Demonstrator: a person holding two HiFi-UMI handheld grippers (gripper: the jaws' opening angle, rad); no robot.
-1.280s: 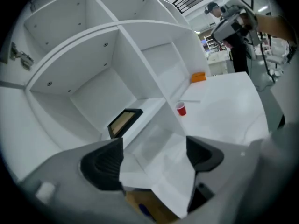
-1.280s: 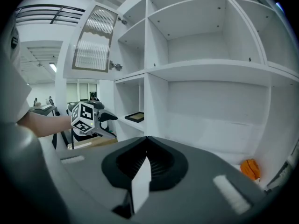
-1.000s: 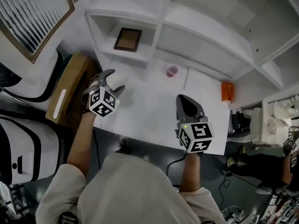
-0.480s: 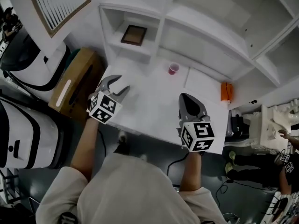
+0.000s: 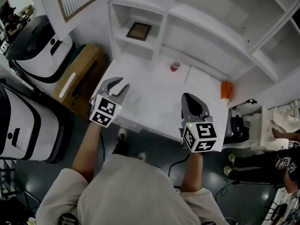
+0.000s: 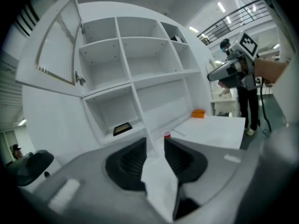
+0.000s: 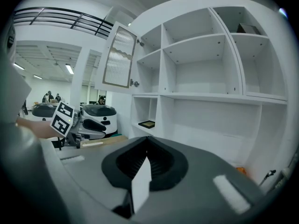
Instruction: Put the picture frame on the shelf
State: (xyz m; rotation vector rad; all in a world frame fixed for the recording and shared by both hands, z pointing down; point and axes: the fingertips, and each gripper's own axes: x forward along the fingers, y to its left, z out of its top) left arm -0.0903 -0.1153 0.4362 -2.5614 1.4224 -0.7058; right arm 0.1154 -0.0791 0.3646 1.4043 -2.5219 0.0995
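- Both sets of tongs sit farther back from the shelf than a second ago, and the left pair's jaws have just been closing with nothing between them.
- Head view: the left tongs (image 5: 121, 84) hover over the near left part of the white surface (image 5: 154, 104), jaws a little apart and empty. The right tongs (image 5: 189, 96) hover over the near right part, clenched and empty. The picture frame (image 5: 138, 31) lies flat in the lower left compartment of the shelf (image 5: 161, 29), well apart from both pairs. A red cup (image 5: 175, 65) stands on the surface just in front of the shelf, and an orange object (image 5: 227, 90) sits at the right end. A cardboard box (image 5: 79, 78) stands on the floor left of the surface.
- Left gripper view: the left tongs (image 6: 155, 141) show a narrow gap between their pads, with only the surface seen through it. The picture frame (image 6: 122, 128) lies in the bottom left compartment, the red cup (image 6: 167, 135) to its right, and the right tongs (image 6: 216, 76) are raised at the right.
- Right gripper view: the right tongs (image 7: 147, 139) have their jaws pressed together on nothing. The picture frame (image 7: 146, 123) rests in the low compartment ahead.
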